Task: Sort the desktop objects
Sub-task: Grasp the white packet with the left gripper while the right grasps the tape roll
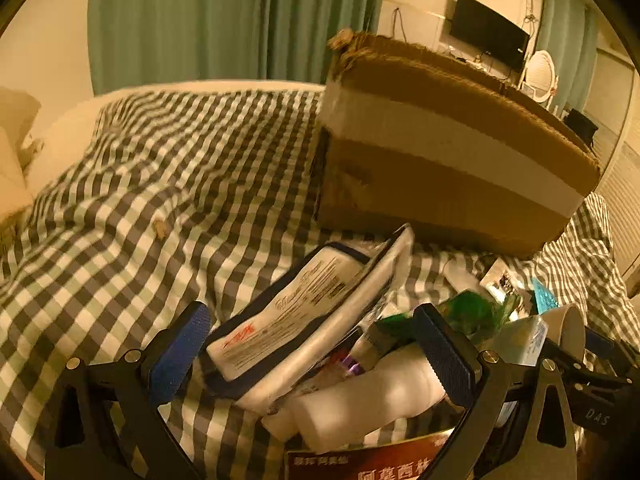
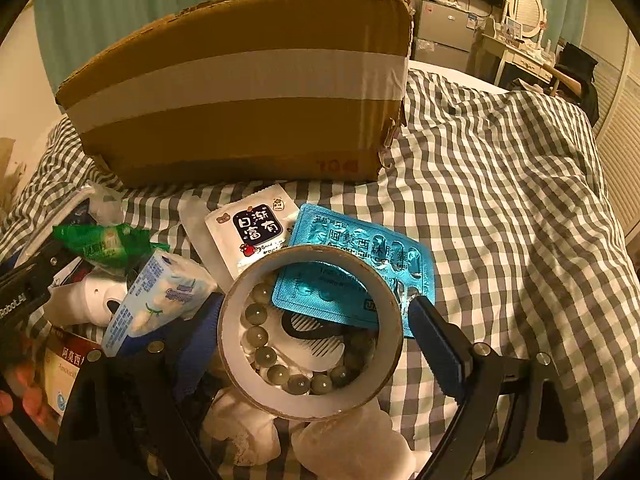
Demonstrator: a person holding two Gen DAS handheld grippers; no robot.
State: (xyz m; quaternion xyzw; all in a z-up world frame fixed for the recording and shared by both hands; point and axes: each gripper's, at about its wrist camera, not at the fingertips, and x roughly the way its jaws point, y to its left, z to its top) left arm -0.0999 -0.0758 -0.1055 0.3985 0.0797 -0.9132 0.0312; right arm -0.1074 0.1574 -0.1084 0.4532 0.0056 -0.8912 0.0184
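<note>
Where the grey-and-white checked bedcover [image 2: 500, 184] spreads across both views, it gives the widest free ground: a broad rumpled stretch to the left of the pile in the left wrist view, and another to the right of it in the right wrist view, running to the bed's edge near a slatted white door [image 2: 624, 168]. On it stands a brown cardboard box with a pale tape band [image 2: 240, 92], its torn top rim open, closing off the far side of the clutter.

Just before the box lies the heap to be sorted. The left wrist view alone shows a white flat pouch with dark blue edging [image 1: 296, 320], tilted against a white plastic bottle lying on its side [image 1: 368, 396]. The right wrist view alone shows a blue foil blister sheet of capsules [image 2: 360, 264], a white square sachet with a dark label [image 2: 252, 236], and a bracelet of grey-green beads [image 2: 280, 364] seen through a cardboard tape ring [image 2: 312, 336].

The left gripper [image 1: 316, 356] has its blue-padded jaws spread wide around the pouch and bottle, pads not pressing on either. The right gripper [image 2: 316, 332] stands wide too, its jaws flanking the tape ring; whether the pads touch it I cannot tell.
</note>
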